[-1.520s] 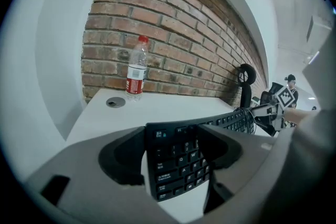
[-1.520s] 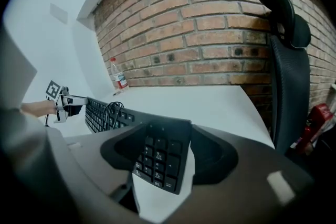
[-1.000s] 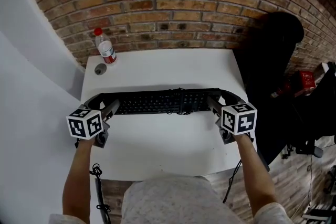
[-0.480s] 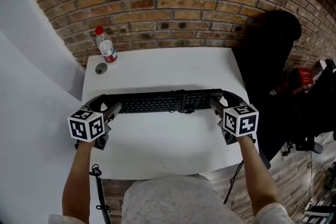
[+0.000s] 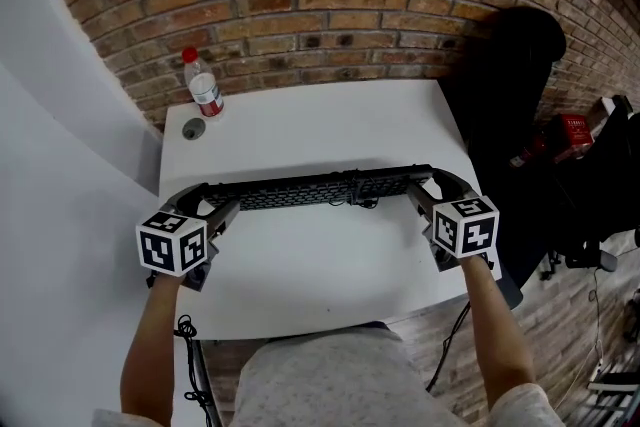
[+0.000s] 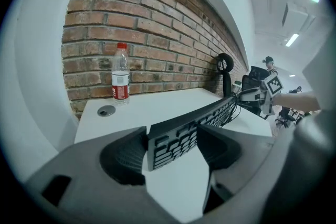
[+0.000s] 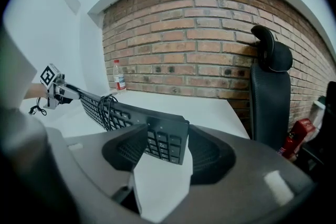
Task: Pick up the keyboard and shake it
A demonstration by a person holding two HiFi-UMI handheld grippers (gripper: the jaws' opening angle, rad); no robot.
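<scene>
I hold the keyboard (image 5: 330, 190) spanning between my left hand-held gripper (image 5: 205, 203) and right hand-held gripper (image 5: 432, 187), each clamped on one end, tilted on edge above the surface (image 5: 320, 265); pickup looks done, shaking seemingly left.

A red-brown brick wall (image 5: 330, 5) stood behind a white desk (image 5: 330, 120). A plain white wall (image 5: 60, 115) ran along the left side. A tall black chair (image 5: 505, 95) stood by the bricks, just right of the desk. The floor (image 5: 570, 345) was brown wood. Long lights (image 6: 292, 39) shone on the white ceiling.
</scene>
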